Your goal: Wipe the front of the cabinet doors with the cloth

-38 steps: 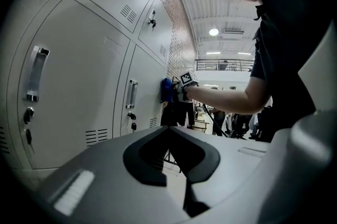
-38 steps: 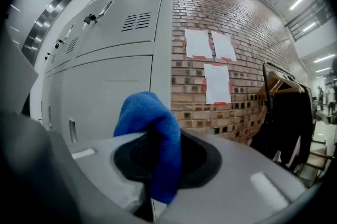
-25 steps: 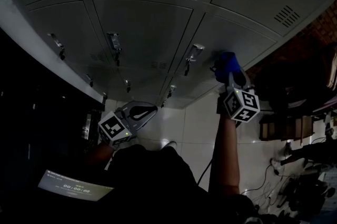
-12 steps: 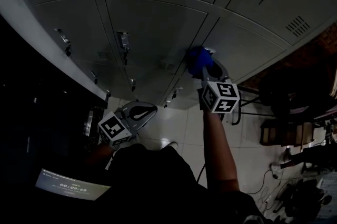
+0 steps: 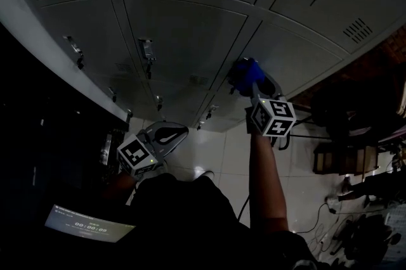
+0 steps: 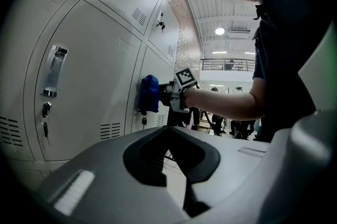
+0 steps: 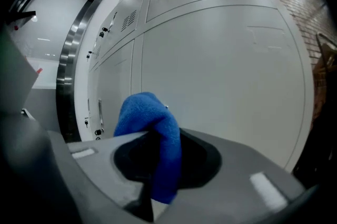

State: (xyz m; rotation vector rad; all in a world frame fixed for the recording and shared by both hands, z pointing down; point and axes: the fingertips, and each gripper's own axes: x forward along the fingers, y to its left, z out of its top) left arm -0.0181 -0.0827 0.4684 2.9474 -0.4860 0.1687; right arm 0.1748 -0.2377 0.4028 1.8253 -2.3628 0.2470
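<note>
The blue cloth (image 5: 245, 75) is a soft, thick terry rag, bunched into a loose wad. It looks light and limp. It will fold and drag rather than slide cleanly, and a corner could catch on a protruding latch (image 5: 147, 49) or on the key (image 6: 144, 121) that hangs just below it in the left gripper view. A deep pinch across the middle of the bunch suits it best, with enough cloth left proud of the tips to form a pad, so that fabric rather than plastic meets the paint.

That is roughly how it sits now. The right gripper (image 7: 154, 183) has its tongs pinching the cloth, with one fold hanging down between them and a rounded hump standing out in front. In the left gripper view that hump appears to lie flat against the front of a grey cabinet door (image 6: 89, 75), close to the vertical seam between two doors. The arm is stretched out straight behind it.

The left gripper (image 5: 166, 135) hangs low near the person's body, well apart from the doors. Its tongs are pressed together on nothing.

The door faces are smooth painted metal, so I judge that light, even pressure is enough. Pushing hard risks tugging the rag out of the pinch.
</note>
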